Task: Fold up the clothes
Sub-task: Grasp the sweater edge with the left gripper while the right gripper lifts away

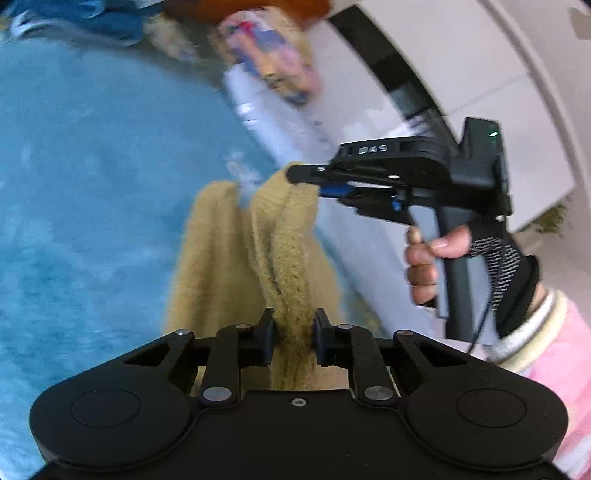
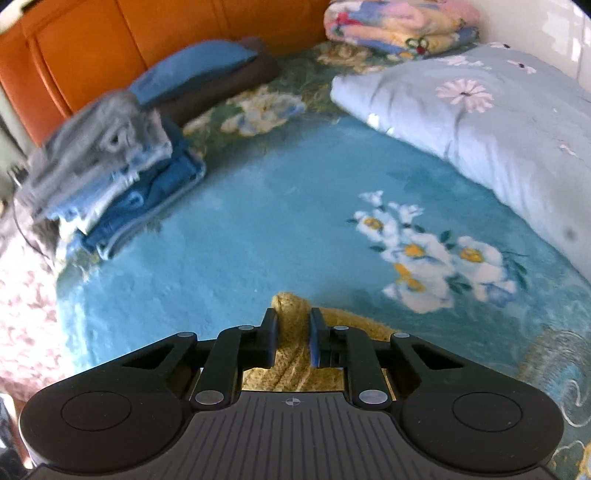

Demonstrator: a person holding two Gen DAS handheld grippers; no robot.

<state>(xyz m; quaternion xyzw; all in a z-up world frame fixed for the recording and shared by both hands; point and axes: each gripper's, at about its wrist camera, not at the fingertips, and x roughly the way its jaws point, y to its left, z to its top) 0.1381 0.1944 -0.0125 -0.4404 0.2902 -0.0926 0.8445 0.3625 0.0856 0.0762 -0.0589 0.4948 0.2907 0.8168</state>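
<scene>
A fuzzy tan garment hangs in folds over the blue bed cover. My left gripper is shut on a bunched edge of it, the pads pressing the cloth from both sides. In the same view my right gripper comes in from the right, held by a person's hand, and pinches another edge of the garment farther off. The right wrist view shows that gripper shut on the tan garment, which drapes under its body above the blue floral cover.
A stack of folded grey and blue clothes lies at the left of the bed. A pale blue floral pillow lies at the right, a folded colourful quilt at the back, a blue and brown pillow by the orange headboard.
</scene>
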